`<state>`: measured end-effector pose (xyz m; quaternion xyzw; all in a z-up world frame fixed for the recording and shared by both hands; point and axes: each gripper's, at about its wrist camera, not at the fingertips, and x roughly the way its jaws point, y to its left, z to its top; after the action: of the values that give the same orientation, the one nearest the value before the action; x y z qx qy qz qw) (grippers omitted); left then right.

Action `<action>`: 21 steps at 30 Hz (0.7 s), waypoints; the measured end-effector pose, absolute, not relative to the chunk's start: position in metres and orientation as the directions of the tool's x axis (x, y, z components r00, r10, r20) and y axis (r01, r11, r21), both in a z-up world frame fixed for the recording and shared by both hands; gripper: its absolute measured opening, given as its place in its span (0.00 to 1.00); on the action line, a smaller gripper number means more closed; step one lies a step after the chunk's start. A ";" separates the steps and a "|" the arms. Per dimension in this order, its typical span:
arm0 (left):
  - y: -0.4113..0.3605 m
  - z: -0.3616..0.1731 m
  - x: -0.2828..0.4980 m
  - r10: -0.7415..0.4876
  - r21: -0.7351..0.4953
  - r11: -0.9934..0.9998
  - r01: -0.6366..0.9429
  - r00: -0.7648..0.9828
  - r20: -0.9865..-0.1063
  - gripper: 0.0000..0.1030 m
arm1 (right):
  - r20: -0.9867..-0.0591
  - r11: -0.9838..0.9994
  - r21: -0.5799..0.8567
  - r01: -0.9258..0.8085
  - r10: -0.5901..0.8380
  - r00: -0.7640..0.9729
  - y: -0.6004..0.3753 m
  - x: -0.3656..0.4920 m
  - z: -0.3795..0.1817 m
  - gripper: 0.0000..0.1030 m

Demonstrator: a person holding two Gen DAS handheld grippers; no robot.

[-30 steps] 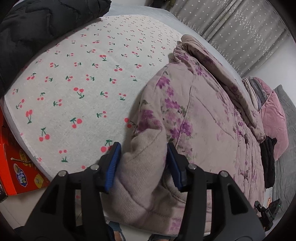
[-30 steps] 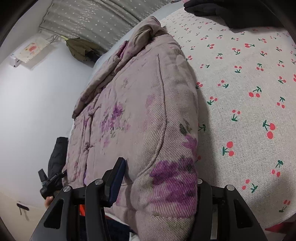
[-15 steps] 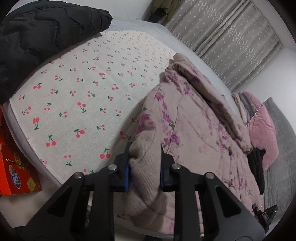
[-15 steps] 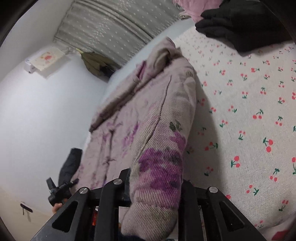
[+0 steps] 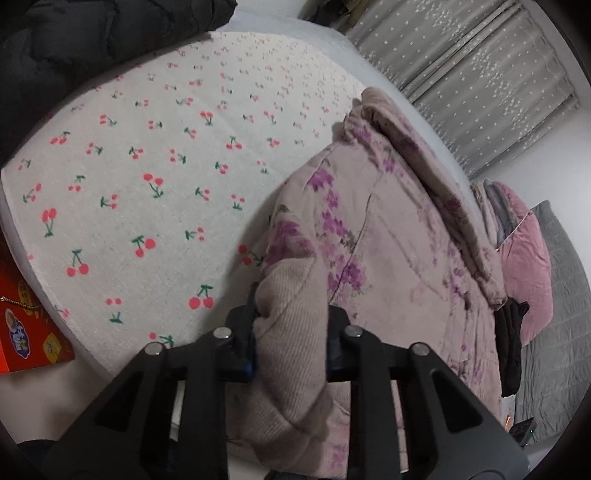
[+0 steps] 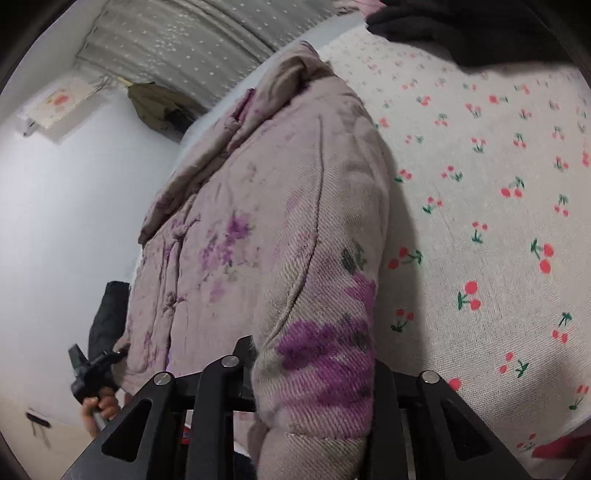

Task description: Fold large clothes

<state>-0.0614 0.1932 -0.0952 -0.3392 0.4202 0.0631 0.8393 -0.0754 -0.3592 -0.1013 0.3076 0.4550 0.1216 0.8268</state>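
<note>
The padded pale-pink jacket with purple flower print [image 5: 399,236] lies along the bed, filling the right half of the left wrist view and the middle of the right wrist view [image 6: 258,206], its collar toward the top of each frame. It rests on the cream bed sheet printed with red cherries [image 5: 147,166], which spreads over the left of the left wrist view and the right of the right wrist view [image 6: 480,221]. A quilted black coat [image 5: 92,33] sits at the upper left of the left view, touching the sheet's far edge. Grey star-dotted curtains [image 5: 480,74] hang at the upper right. A pink velvet cushion [image 5: 528,266] lies at the right edge, just beside the jacket. A red printed box [image 5: 26,332] shows at the lower left, below the bed's edge. The left tool [image 5: 290,339] is clenched on a plain ribbed fold of the jacket's near hem. The right tool [image 6: 314,373] is clenched on a purple-flowered fold of the same hem.
</note>
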 end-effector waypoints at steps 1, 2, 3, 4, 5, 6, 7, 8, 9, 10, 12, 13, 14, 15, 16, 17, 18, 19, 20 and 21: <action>0.193 -0.092 -0.063 -0.180 -0.521 0.765 -0.378 0.651 -0.737 0.23 | -0.662 0.781 0.622 0.062 0.482 0.575 -0.360 -0.078 -0.096 0.18; 0.192 -0.087 -0.066 -0.175 -0.520 0.773 -0.363 0.665 -0.726 0.22 | -0.648 0.776 0.629 0.055 0.484 0.588 -0.362 -0.081 -0.093 0.17; 0.194 -0.085 -0.067 -0.173 -0.521 0.776 -0.356 0.673 -0.719 0.22 | -0.628 0.762 0.645 0.051 0.492 0.603 -0.364 -0.084 -0.089 0.17; 0.194 -0.082 -0.070 -0.177 -0.527 0.777 -0.344 0.683 -0.708 0.21 | -0.599 0.737 0.675 0.047 0.509 0.619 -0.369 -0.087 -0.086 0.17; 0.194 -0.077 -0.073 -0.186 -0.535 0.777 -0.332 0.692 -0.698 0.21 | -0.581 0.720 0.692 0.044 0.520 0.627 -0.372 -0.089 -0.085 0.16; 0.194 -0.075 -0.075 -0.192 -0.543 0.775 -0.323 0.698 -0.690 0.21 | -0.560 0.703 0.710 0.038 0.531 0.636 -0.374 -0.091 -0.082 0.16; 0.195 -0.069 -0.081 -0.200 -0.557 0.772 -0.306 0.715 -0.670 0.20 | -0.547 0.695 0.719 0.031 0.537 0.642 -0.375 -0.093 -0.080 0.16; 0.197 -0.064 -0.084 -0.204 -0.564 0.771 -0.294 0.726 -0.657 0.20 | -0.538 0.692 0.722 0.019 0.543 0.645 -0.375 -0.097 -0.077 0.15; 0.198 -0.060 -0.089 -0.208 -0.576 0.767 -0.283 0.739 -0.641 0.19 | -0.533 0.693 0.721 0.012 0.544 0.648 -0.372 -0.098 -0.073 0.15; 0.200 -0.054 -0.095 -0.219 -0.597 0.755 -0.271 0.754 -0.620 0.19 | -0.524 0.691 0.722 0.002 0.546 0.653 -0.372 -0.101 -0.069 0.15; 0.203 -0.049 -0.102 -0.240 -0.628 0.734 -0.259 0.766 -0.597 0.19 | -0.504 0.682 0.732 -0.007 0.548 0.668 -0.373 -0.105 -0.059 0.14; 0.203 -0.045 -0.107 -0.245 -0.637 0.728 -0.252 0.773 -0.586 0.18 | -0.486 0.675 0.738 -0.019 0.550 0.679 -0.374 -0.108 -0.051 0.14; 0.203 -0.040 -0.111 -0.243 -0.640 0.727 -0.249 0.778 -0.579 0.18 | -0.472 0.674 0.738 -0.032 0.550 0.689 -0.374 -0.110 -0.042 0.14; 0.202 -0.036 -0.116 -0.241 -0.639 0.729 -0.245 0.783 -0.574 0.18 | -0.455 0.673 0.738 -0.049 0.551 0.699 -0.376 -0.113 -0.031 0.14; 0.200 -0.029 -0.124 -0.240 -0.639 0.732 -0.237 0.788 -0.567 0.18 | -0.444 0.674 0.736 -0.064 0.552 0.706 -0.377 -0.116 -0.022 0.14; 0.198 -0.023 -0.129 -0.247 -0.643 0.731 -0.228 0.790 -0.561 0.18 | -0.432 0.681 0.727 -0.083 0.549 0.715 -0.378 -0.122 -0.009 0.14; 0.198 -0.018 -0.134 -0.254 -0.648 0.730 -0.218 0.794 -0.552 0.18 | -0.426 0.688 0.719 -0.097 0.547 0.721 -0.378 -0.127 0.000 0.13; 0.197 -0.011 -0.142 -0.259 -0.650 0.732 -0.204 0.800 -0.542 0.18 | -0.417 0.697 0.708 -0.116 0.545 0.727 -0.379 -0.135 0.012 0.14; 0.196 -0.003 -0.151 -0.262 -0.651 0.735 -0.191 0.804 -0.533 0.18 | -0.412 0.702 0.701 -0.128 0.545 0.730 -0.380 -0.142 0.019 0.13; 0.195 0.003 -0.156 -0.264 -0.648 0.739 -0.183 0.807 -0.529 0.18 | -0.408 0.708 0.692 -0.139 0.543 0.734 -0.380 -0.149 0.026 0.14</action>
<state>-0.1563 0.1949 0.0032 -0.3604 0.3098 -0.0229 0.8796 -0.1491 -0.3798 0.0258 0.3279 0.3078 0.1956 0.8715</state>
